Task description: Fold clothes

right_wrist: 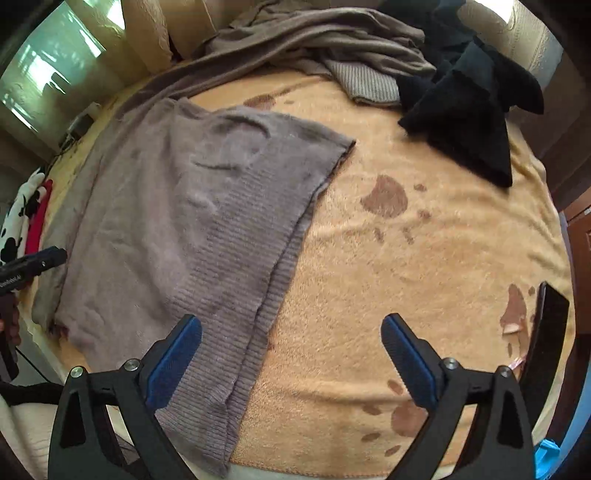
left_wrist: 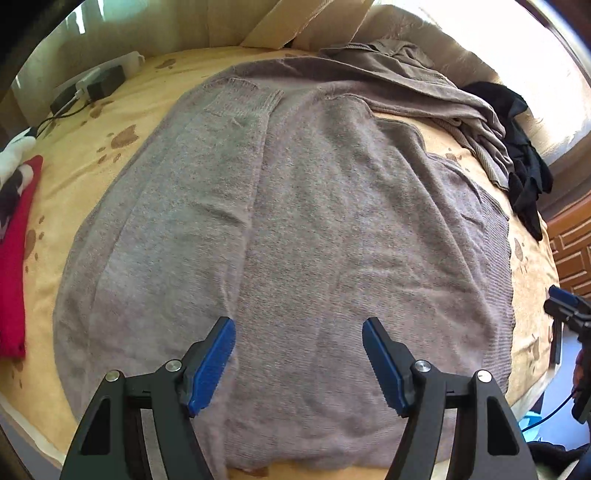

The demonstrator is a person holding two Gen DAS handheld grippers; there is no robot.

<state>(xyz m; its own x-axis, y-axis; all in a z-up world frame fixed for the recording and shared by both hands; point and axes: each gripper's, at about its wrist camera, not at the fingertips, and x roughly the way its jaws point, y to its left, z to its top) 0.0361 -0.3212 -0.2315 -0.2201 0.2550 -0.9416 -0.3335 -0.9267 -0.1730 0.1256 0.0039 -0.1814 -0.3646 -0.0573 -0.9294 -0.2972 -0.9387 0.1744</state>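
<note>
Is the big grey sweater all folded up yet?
Only partly. The grey sweater lies flat on the yellow blanket, one sleeve folded over its body; the rest is still spread wide.

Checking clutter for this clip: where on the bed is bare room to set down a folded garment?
Widest free patch: tan blanket right of the grey sweater's ribbed hem, below the black garment. The far edge is crowded by the brown knit; the left strip by a red garment.

A bed under a tan blanket (right_wrist: 424, 258) with brown paw prints filled both views. A bright window (right_wrist: 40, 74) stood at upper left, pale curtains (right_wrist: 147, 33) beside it; carved wooden furniture (left_wrist: 572, 251) occupied the right edge.
</note>
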